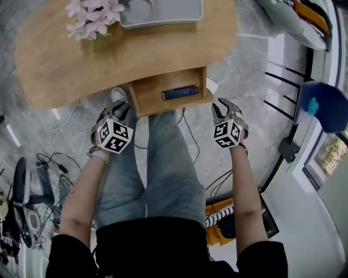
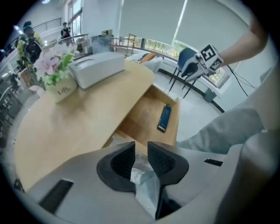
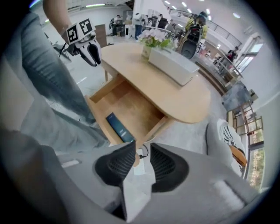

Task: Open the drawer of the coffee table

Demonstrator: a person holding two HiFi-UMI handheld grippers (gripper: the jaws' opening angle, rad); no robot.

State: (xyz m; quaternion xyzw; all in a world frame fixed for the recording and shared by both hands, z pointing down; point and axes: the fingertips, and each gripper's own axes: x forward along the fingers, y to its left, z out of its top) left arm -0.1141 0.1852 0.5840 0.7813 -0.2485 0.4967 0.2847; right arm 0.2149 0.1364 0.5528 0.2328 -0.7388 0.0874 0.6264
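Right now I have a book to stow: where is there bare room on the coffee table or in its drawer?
The coffee table is bare wood along its near side, from the flower pot and grey box to the edge. The drawer is free left of the dark flat device in the head view. The far side is crowded.

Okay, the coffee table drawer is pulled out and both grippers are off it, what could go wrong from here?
1. The open drawer juts out right above the person's legs; a shifting knee could bump it or push it shut.
2. A slim dark device lies loose in the drawer; a jolt might send it sliding.
3. Loose cables trail on the floor near the feet and could snag a step.
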